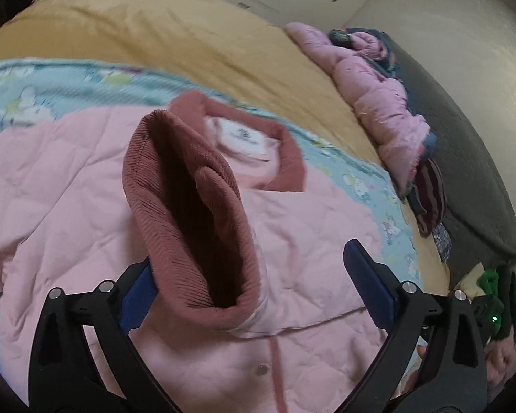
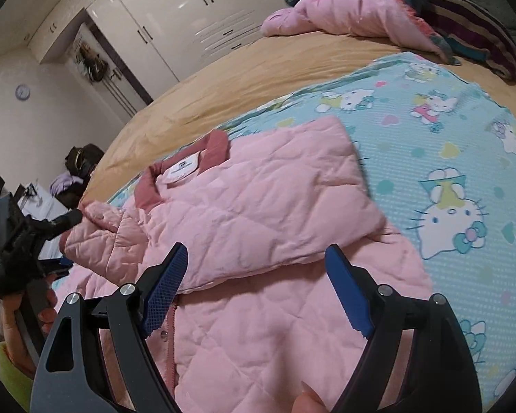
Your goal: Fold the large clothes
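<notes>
A pink quilted jacket [image 1: 309,241] [image 2: 258,206] lies front up on the bed, its dark-pink collar [image 1: 289,158] [image 2: 218,144] toward the far side. One sleeve is folded across the chest in the right wrist view. The other sleeve's ribbed dark-pink cuff [image 1: 189,206] stands up between the fingers of my left gripper [image 1: 249,258]. Its jaws are wide: the left pad lies against the cuff, the right pad is clear of it. In the right wrist view, one left fingertip [image 2: 73,218] touches that sleeve's end. My right gripper [image 2: 256,248] hovers open over the jacket's lower front, holding nothing.
Under the jacket is a teal cartoon-cat blanket [image 2: 430,137] on a tan sheet [image 1: 189,34]. A heap of clothes with a pink puffer coat [image 2: 354,10] [image 1: 378,86] sits at the bed's far edge. White wardrobes [image 2: 189,17] stand behind it. A hand [image 2: 17,309] grips the left tool.
</notes>
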`<state>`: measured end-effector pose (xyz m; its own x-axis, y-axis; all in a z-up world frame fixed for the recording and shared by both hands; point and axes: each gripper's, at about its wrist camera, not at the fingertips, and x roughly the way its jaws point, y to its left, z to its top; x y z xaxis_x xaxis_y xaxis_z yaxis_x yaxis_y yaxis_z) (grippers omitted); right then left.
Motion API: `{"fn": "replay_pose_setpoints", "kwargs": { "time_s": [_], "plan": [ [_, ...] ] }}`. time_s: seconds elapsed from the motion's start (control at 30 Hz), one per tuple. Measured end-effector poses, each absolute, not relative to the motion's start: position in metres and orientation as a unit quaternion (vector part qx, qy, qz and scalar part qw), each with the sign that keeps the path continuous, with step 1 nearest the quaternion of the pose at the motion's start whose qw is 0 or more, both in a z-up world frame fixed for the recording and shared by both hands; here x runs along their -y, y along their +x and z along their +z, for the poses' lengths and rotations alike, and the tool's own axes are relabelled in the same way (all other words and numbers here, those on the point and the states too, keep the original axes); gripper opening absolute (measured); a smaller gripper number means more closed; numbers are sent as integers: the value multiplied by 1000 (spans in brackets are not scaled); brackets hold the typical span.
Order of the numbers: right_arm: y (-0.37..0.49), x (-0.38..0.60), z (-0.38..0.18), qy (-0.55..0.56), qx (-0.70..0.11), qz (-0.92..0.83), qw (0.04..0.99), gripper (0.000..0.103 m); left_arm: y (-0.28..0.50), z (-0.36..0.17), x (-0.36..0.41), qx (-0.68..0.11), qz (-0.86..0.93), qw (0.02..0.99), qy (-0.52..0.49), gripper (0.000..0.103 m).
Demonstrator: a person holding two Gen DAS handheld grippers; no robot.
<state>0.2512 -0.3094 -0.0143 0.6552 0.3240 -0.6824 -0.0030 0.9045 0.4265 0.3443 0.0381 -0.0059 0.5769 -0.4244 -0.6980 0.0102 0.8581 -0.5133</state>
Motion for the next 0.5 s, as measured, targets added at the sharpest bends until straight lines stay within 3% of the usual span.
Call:
{"fn": "replay_pose_setpoints", "kwargs": {
  "time_s": [0.07,0.17,0.23,0.4,0.5],
  "plan": [
    [254,302,-14,184,-407,96,889,81,346,-14,-49,-446,-119,853,-244,86],
    [258,294,-15,168,-411,101,891,81,347,-26,-67,-449,-107,846,-267,56],
    [262,291,-16,157,-414,102,891,77,346,-30,-73,-449,-97,850,-257,14],
    [266,297,-21,143,-424,89,890,62,339,-32,-90,-430,-102,854,-274,9],
    [268,309,-11,141,-411,82,897,54,320,-1,-98,-379,-124,873,-281,9]
  ]
}}
